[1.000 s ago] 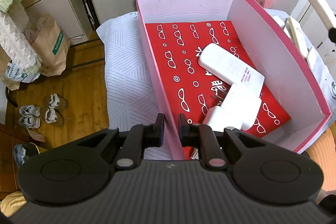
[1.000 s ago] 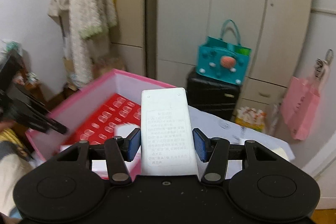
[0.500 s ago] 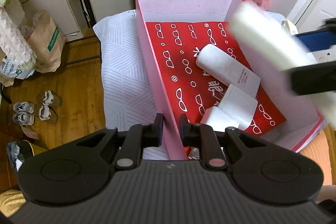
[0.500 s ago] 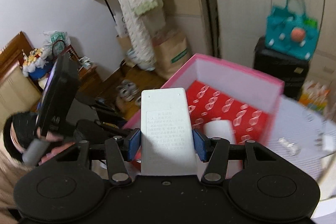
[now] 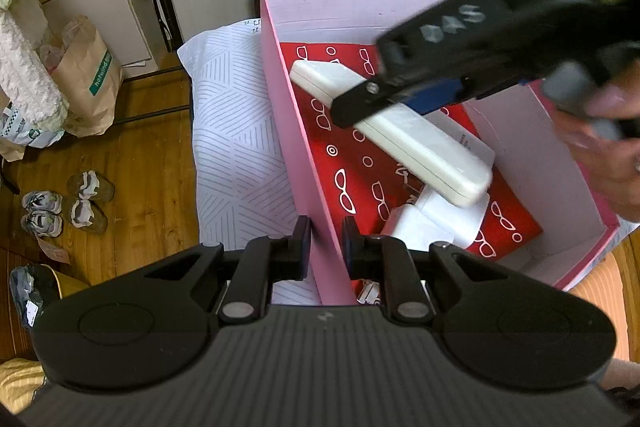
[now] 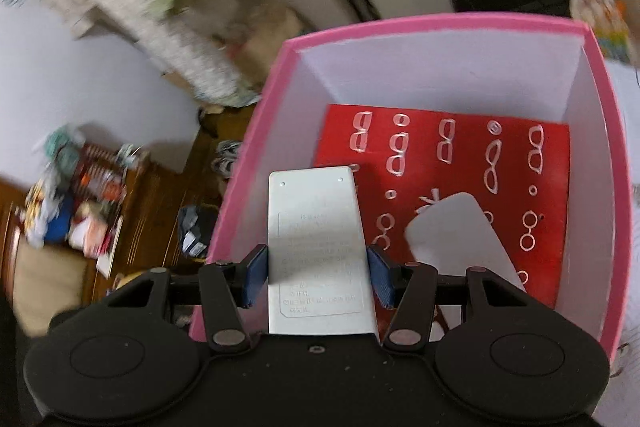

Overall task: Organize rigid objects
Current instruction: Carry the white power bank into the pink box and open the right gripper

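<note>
Since a second ago, seen from the left wrist, the right claw (image 5: 404,103) has swung in from the frame's edge and now hangs over the open pink box (image 5: 288,131), carrying a flat white slab (image 5: 424,151) that was not above the box before. Left claw (image 5: 323,247) has kept its place, its jaws pinched on the box's near wall and steadying it. Slab's long axis runs diagonally across the box, from upper left to lower right in this view, and it sits above the white packs (image 5: 436,223) already lying on the red glasses-print liner (image 5: 360,171); I cannot tell whether it touches them. Part of a hand (image 5: 600,151) shows at the right edge. To my eye this means the carry is nearly done and only lowering and release remain. From the right wrist, the background is blurred and the view has tipped from the room down into the box (image 6: 256,131). Right claw (image 6: 316,277) grips the slab (image 6: 316,251) by its long edges near the printed end, so its long axis points straight ahead along the fingers, toward the left inner wall. One white pack (image 6: 460,239) lies on the liner (image 6: 460,155) just to the right.
</note>
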